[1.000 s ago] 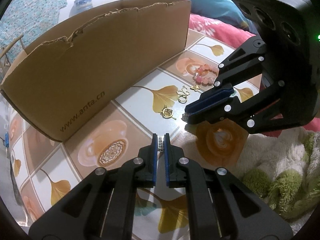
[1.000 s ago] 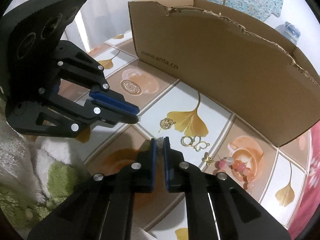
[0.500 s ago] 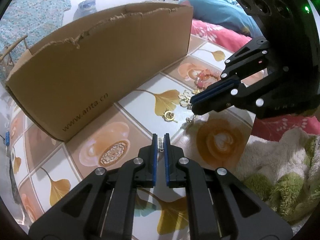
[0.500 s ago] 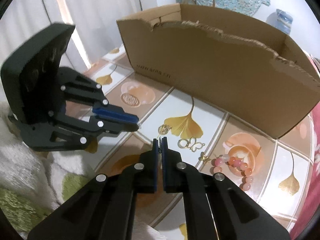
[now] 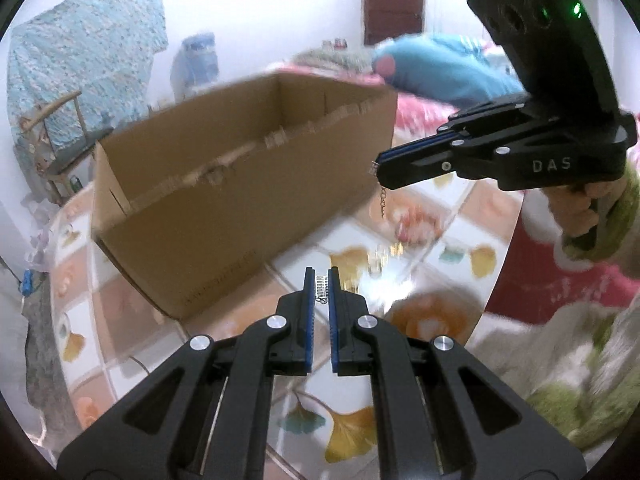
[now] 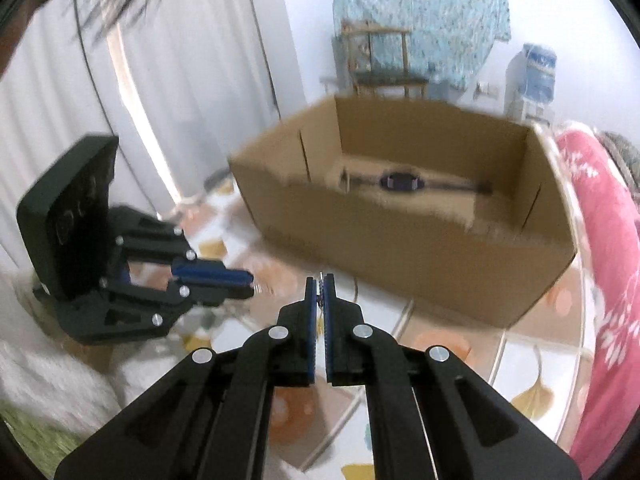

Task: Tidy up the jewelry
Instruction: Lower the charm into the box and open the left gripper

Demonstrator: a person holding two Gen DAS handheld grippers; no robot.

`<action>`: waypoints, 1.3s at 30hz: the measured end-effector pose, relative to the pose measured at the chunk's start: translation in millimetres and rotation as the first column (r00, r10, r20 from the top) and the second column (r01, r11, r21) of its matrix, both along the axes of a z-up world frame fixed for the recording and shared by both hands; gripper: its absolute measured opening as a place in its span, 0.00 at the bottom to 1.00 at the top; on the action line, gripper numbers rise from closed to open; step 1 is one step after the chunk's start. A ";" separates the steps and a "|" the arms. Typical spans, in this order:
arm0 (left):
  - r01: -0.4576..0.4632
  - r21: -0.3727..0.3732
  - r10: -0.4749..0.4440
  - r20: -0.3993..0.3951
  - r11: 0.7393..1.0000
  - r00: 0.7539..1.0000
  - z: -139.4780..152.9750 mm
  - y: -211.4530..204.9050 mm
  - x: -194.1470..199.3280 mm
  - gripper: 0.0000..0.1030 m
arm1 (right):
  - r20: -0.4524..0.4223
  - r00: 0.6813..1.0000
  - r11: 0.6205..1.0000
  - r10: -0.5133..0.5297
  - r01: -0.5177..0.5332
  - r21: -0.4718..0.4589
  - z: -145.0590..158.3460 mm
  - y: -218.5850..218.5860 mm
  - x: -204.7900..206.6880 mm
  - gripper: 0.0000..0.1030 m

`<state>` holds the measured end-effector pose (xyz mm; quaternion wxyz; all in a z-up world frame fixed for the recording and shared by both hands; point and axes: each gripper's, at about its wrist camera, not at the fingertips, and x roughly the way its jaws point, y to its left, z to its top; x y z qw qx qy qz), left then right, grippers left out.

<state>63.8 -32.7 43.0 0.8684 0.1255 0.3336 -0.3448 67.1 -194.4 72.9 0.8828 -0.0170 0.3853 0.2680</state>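
Left wrist view
Left gripper [image 5: 321, 280]: low in the middle of the frame, its blue-padded fingers [image 5: 308, 304] nearly together and pinching a small silver ladder-like jewelry piece [image 5: 321, 286] at the tips.
Right gripper [image 5: 376, 166]: comes in from the upper right, held by a hand [image 5: 580, 212] in a fuzzy green and white sleeve [image 5: 616, 216]; fingers pressed together on a thin chain [image 5: 383, 200] that hangs down from the tips.
Cardboard box [image 5: 240, 208]: open-topped with a torn rim, stands on the table behind both grippers; blurred.
Table [image 5: 360, 432]: glossy top printed with yellow ginkgo leaves and orange blooms.
Other jewelry [image 5: 400, 240]: pink and gold smears on the table below the right gripper, too blurred to name.
Background: blue patterned cloth [image 5: 88, 40] over a wooden chair at left, pink and blue bedding [image 5: 440, 72] at back.

Right wrist view
Right gripper [image 6: 320, 284]: low centre, fingers shut on a fine metal chain link [image 6: 320, 300] just seen between the pads.
Left gripper [image 6: 250, 280]: to the left and a little farther off, fingers close together; what they hold is too blurred to tell here.
Cardboard box [image 6: 420, 248]: beyond the tips, its inside in view, with a dark watch-like item [image 6: 400, 182] lying on its floor.
Table [image 6: 520, 368]: same leaf pattern, running under the box.
Surroundings: white curtain [image 6: 180, 80] at left, pink floral bedding [image 6: 612, 240] at right.
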 end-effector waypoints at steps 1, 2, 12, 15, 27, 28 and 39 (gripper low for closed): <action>-0.003 -0.017 0.003 0.010 1.000 1.000 6.9 2.0 0.4 0.05 | 0.018 1.000 1.000 0.001 -0.001 0.019 7.4 -0.7 3.1 0.03; -0.008 -0.049 0.010 0.032 0.999 0.999 20.1 5.3 2.1 0.05 | 0.043 0.999 0.999 0.002 -0.004 0.045 18.2 -3.3 6.2 0.03; -0.047 -0.119 0.057 0.078 0.992 0.995 86.0 -2.6 73.9 0.05 | 0.089 0.995 0.991 0.042 -0.053 0.125 82.5 -19.8 83.9 0.03; -0.041 -0.093 0.036 -0.058 0.995 0.998 79.5 -19.4 118.9 0.05 | -0.038 0.999 0.995 0.026 -0.022 0.100 72.4 -21.6 124.8 0.03; -0.177 0.032 0.168 -0.518 0.984 0.839 -3.2 -32.2 240.8 0.05 | -0.469 0.881 0.998 -0.060 0.046 -0.040 -24.7 -16.4 230.3 0.03; -0.186 0.033 0.175 -0.527 0.982 0.831 -5.9 -29.6 243.9 0.05 | -0.474 0.878 0.998 -0.061 0.041 -0.052 -28.1 -15.2 232.5 0.03; -0.211 0.049 0.203 -0.545 0.976 0.814 -10.4 -33.0 250.4 0.15 | -0.495 0.862 0.994 -0.110 0.085 -0.073 -39.3 -29.0 243.5 0.05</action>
